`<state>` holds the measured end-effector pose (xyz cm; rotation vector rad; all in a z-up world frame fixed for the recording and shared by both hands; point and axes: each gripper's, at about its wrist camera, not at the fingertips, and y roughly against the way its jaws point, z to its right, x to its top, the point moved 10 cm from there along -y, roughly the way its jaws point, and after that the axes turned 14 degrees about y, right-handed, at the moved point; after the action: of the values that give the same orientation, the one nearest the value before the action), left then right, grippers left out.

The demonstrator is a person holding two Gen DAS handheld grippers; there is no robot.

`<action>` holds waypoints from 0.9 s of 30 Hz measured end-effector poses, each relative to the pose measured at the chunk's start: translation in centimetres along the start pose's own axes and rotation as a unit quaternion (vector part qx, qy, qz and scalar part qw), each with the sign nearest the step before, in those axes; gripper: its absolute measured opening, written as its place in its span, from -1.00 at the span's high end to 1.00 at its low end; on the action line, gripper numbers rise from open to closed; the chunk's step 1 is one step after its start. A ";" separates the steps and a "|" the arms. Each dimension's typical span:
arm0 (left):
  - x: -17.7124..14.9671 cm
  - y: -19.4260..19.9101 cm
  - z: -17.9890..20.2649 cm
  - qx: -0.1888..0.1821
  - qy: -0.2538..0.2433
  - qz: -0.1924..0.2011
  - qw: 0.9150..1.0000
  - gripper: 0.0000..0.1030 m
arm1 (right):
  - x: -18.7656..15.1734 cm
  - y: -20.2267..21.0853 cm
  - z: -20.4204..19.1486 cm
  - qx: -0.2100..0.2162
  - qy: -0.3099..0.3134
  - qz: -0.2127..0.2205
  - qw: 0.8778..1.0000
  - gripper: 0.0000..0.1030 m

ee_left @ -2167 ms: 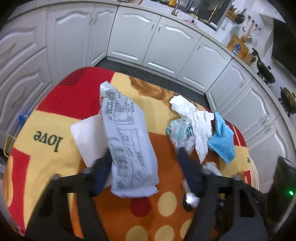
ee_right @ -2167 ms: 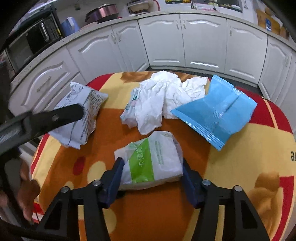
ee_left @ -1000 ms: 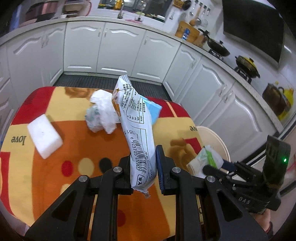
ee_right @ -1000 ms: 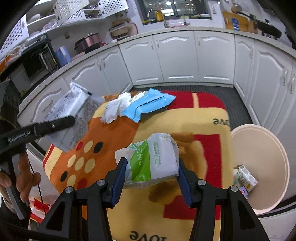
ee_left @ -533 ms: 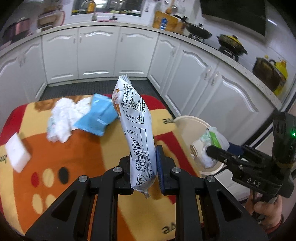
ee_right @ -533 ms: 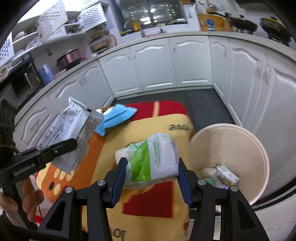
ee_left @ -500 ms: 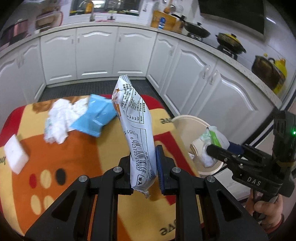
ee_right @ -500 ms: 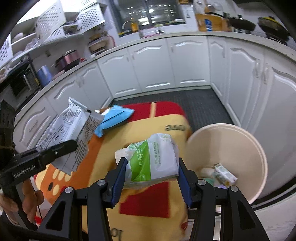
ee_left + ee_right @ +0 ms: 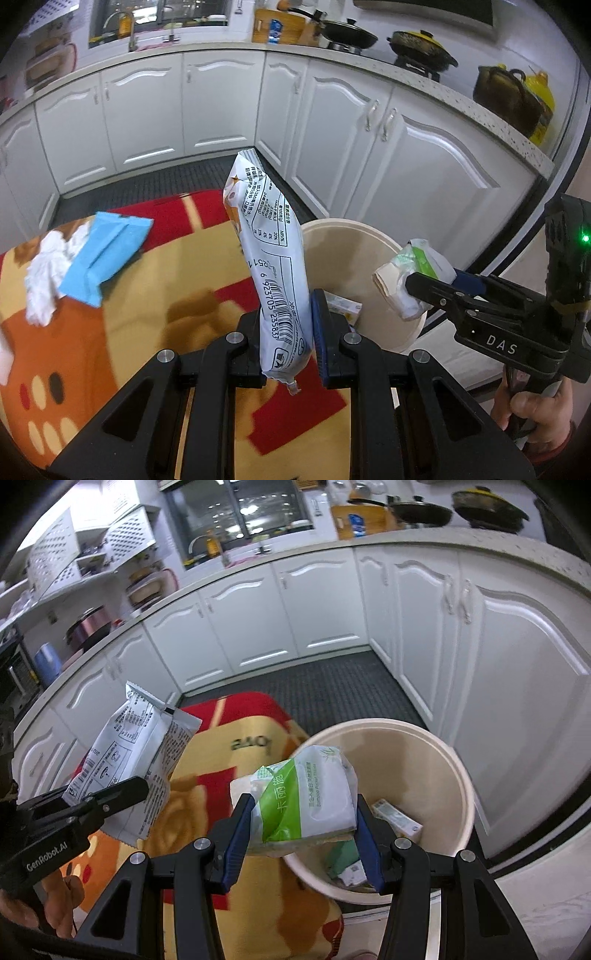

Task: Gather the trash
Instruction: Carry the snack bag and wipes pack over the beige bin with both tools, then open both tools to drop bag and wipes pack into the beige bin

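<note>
My left gripper (image 9: 288, 332) is shut on a long white snack wrapper (image 9: 269, 258) with a barcode, which stands upright above the table's right edge. In the right wrist view the same wrapper (image 9: 136, 753) hangs at the left. My right gripper (image 9: 301, 834) is shut on a green-and-white tissue pack (image 9: 306, 797), held over the near rim of the beige trash bin (image 9: 443, 760). The bin (image 9: 340, 258) holds several small cartons (image 9: 397, 819). In the left wrist view the right gripper (image 9: 413, 288) holds its pack (image 9: 413, 269) over the bin's right rim.
A blue packet (image 9: 103, 254) and crumpled white tissue (image 9: 48, 277) lie at the far left of the red, yellow and orange tablecloth (image 9: 147, 295). White kitchen cabinets (image 9: 480, 664) curve around behind the bin. A hand (image 9: 532, 410) grips the right tool.
Both grippers have swung to the right, away from the table's middle and toward the bin. The tissue pack now hangs over the bin's rim. Both grips are unchanged.
</note>
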<state>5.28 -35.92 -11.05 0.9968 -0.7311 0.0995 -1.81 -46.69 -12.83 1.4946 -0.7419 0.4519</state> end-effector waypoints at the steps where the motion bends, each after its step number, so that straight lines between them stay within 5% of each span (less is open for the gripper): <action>1: 0.0 -0.3 0.3 -0.001 -0.002 -0.001 1.000 0.68 | -0.1 0.0 0.4 -0.002 -0.003 -0.001 1.000 0.02; 27: -0.7 -7.5 4.7 -0.015 -0.011 -0.048 0.999 0.68 | -2.9 -2.7 6.4 -0.030 -0.054 -0.043 0.997 0.02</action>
<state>5.32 -43.67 -15.37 1.0046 -0.7027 -0.0052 -3.07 -52.64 -17.25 1.4977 -0.7671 0.2831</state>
